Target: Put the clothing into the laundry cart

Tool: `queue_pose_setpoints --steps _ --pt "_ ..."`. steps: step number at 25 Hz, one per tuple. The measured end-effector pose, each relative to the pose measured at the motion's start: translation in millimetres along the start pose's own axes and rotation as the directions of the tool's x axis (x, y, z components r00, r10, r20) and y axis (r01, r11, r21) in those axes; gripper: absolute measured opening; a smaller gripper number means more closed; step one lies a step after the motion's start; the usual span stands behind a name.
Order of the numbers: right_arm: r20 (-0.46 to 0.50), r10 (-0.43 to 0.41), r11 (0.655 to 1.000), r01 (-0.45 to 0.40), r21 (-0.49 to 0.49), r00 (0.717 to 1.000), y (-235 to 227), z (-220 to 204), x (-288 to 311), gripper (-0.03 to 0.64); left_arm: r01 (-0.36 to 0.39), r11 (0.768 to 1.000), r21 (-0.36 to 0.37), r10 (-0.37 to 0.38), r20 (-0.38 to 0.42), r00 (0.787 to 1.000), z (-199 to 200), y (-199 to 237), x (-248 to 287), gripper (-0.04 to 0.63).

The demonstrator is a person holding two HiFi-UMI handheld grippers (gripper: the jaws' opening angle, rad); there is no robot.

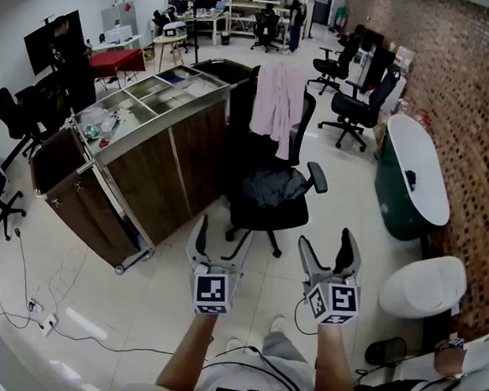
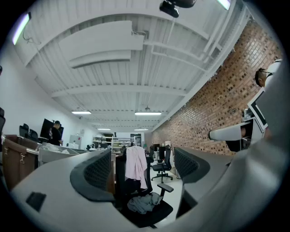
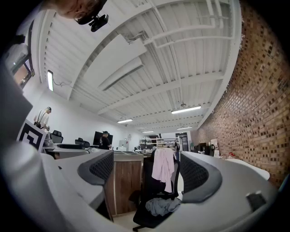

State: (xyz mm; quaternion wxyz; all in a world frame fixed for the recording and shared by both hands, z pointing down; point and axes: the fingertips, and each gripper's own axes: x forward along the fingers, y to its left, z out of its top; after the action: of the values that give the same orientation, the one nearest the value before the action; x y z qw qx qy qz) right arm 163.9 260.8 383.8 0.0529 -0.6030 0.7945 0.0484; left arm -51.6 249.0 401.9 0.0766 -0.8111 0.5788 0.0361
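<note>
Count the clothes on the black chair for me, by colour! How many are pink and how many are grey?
pink shirt, draped over the back of the black chair: 1
grey garment, crumpled on the seat: 1
Total: 2 pieces of clothing

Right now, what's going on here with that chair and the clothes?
A person holds a gripper in each hand, facing a black office chair. The left gripper and right gripper are both open and empty, short of the chair. A pink shirt hangs over its backrest and a grey garment lies crumpled on its seat. The wooden laundry cart stands beside the chair; neither garment is in it.
</note>
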Motion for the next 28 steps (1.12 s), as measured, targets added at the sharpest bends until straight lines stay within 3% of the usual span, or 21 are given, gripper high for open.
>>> queue_pose_setpoints --steps 14,28 --pt "0.001 0.035 0.998 -0.035 0.048 0.999 -32.6 -17.3 39.6 0.471 -0.014 1.0 0.015 0.014 -0.032 0.999 -9.6 -12.6 45.4 0.423" --pt "0.033 0.113 0.989 -0.115 0.089 0.993 -121.0 -19.2 126.7 0.471 -0.068 0.996 0.049 0.07 -0.033 0.997 -12.1 -46.5 153.5 0.423"
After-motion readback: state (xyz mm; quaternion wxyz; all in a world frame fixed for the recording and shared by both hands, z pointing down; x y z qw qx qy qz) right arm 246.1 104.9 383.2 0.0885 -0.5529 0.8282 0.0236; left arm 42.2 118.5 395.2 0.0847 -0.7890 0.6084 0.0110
